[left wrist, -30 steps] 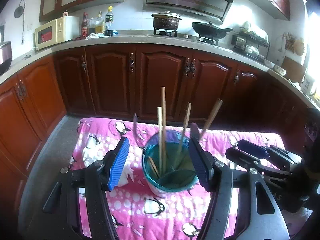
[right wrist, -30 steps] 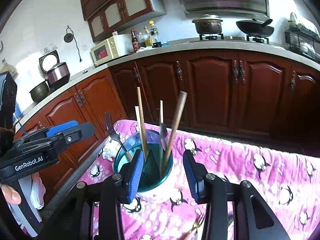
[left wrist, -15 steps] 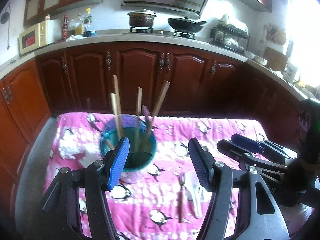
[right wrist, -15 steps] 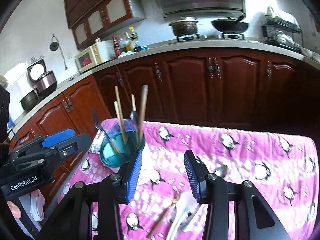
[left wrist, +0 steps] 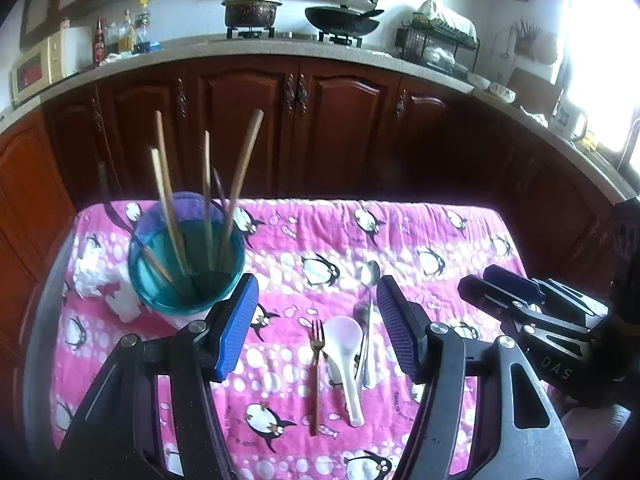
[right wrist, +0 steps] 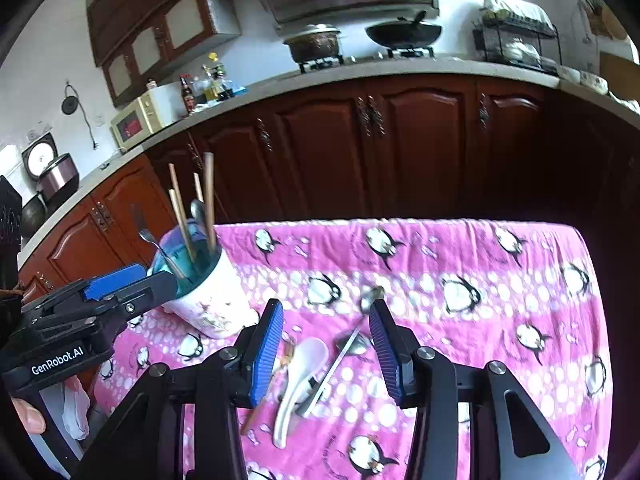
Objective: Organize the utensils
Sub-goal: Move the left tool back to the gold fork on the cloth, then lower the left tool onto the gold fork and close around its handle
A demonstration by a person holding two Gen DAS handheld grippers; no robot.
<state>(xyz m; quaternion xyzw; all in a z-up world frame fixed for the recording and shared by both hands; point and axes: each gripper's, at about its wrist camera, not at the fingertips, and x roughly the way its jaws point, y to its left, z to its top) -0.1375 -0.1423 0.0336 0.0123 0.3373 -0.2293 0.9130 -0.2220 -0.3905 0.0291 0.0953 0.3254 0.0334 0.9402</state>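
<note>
A blue-rimmed cup point(left wrist: 186, 264) point(right wrist: 200, 288) holds several wooden chopsticks point(left wrist: 236, 184), a fork and a spoon. It stands at the table's left on the pink penguin cloth point(left wrist: 420, 240). Loose on the cloth lie a copper fork point(left wrist: 316, 364), a white plastic spoon point(left wrist: 344, 348) point(right wrist: 300, 376) and metal spoons point(left wrist: 370, 312) point(right wrist: 348, 344). My left gripper point(left wrist: 316, 320) hangs open above the loose utensils, with nothing between its fingers. My right gripper point(right wrist: 326, 340) is also open over them, empty; it shows at the right of the left wrist view point(left wrist: 500, 288).
Dark wooden cabinets point(left wrist: 320, 120) run behind the table under a stone counter. On the counter stand a pot point(left wrist: 250, 10), a wok point(left wrist: 342, 20), a microwave point(right wrist: 138, 120), bottles and a dish rack point(left wrist: 440, 44). A rice cooker point(right wrist: 52, 168) sits far left.
Both grippers have swung right, away from the cup, and now hang over the loose fork and spoons. The cup has slid to the left in both views.
</note>
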